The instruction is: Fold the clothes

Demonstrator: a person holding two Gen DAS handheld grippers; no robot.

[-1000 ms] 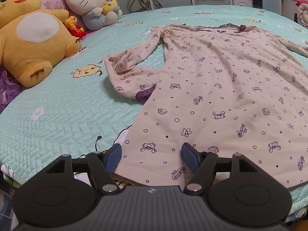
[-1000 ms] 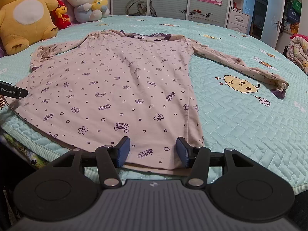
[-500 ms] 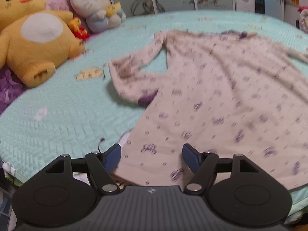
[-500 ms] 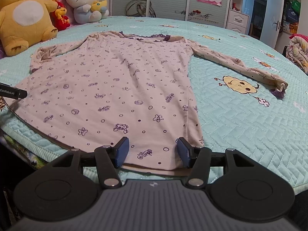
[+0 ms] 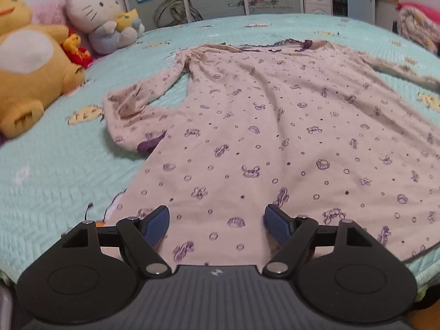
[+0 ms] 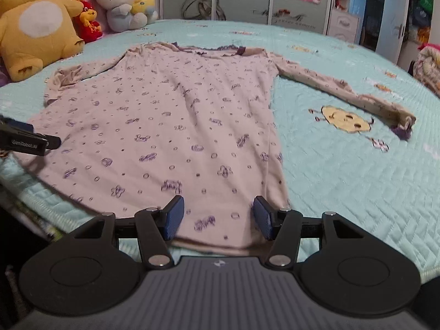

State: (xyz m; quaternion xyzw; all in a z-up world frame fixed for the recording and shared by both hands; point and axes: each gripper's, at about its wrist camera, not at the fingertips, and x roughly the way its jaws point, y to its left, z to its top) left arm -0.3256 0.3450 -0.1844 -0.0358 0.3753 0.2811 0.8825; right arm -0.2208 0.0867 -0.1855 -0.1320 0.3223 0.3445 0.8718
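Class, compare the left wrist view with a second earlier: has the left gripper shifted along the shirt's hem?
Yes. The left gripper now straddles the shirt further right of its side edge, jaws opening, nothing gripped.

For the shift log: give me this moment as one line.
stage: pre-grasp | left gripper: opening, over shirt hem | right gripper: open, over hem | shirt: flat on bed

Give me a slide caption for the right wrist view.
Right gripper open over the hem of a flat long-sleeved patterned top on a teal quilted bedspread.
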